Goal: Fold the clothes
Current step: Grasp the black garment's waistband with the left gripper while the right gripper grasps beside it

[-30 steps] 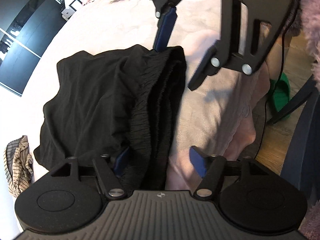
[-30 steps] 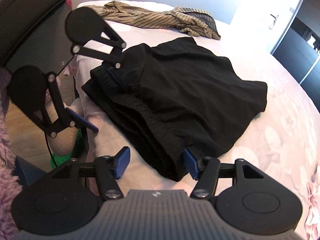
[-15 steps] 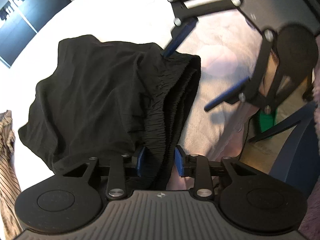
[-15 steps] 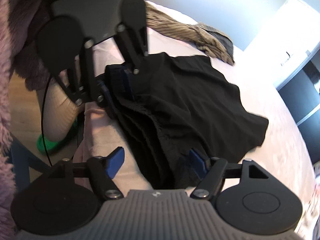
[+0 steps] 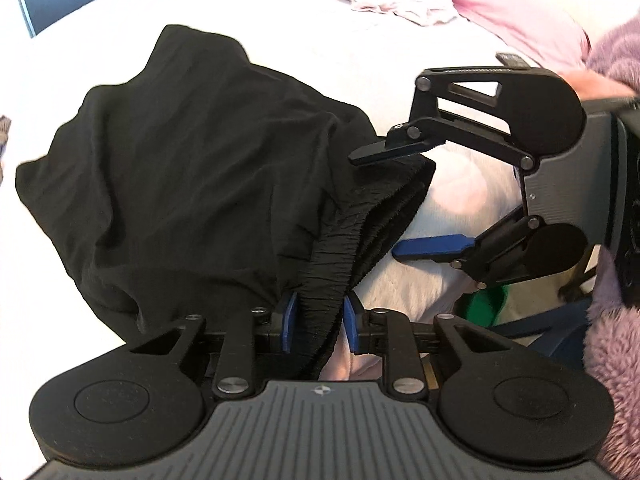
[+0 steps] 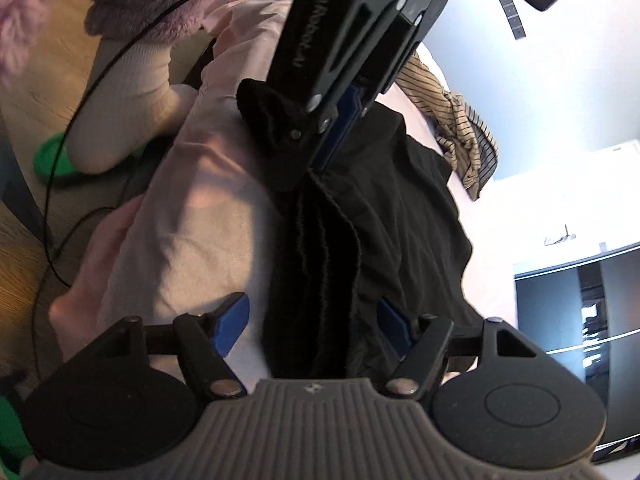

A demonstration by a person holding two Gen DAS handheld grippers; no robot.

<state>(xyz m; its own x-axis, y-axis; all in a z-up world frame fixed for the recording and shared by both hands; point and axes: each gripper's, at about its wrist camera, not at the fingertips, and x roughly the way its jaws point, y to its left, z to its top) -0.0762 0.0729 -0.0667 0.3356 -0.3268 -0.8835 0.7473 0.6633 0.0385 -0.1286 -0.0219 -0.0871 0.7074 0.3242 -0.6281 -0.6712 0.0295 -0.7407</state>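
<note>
Black shorts [image 5: 192,184] lie bunched on the pink bed [image 5: 452,184]. Left tool [image 5: 317,322] is clamped on the waistband's near end; right tool [image 6: 312,326] is spread wide around its other end, not pinching.

Both views show strong fisheye curvature, with straight lines bowed near the rims. Daylight overexposes the pale bed cover [image 5: 360,32] in the left wrist view, erasing texture. In the right wrist view a bright wall [image 6: 560,184] glares white. The black shorts [image 5: 192,176] read as near-featureless dark folds. The sock [image 6: 120,92] and fuzzy sleeve [image 5: 612,360] are smeared by blur.
</note>
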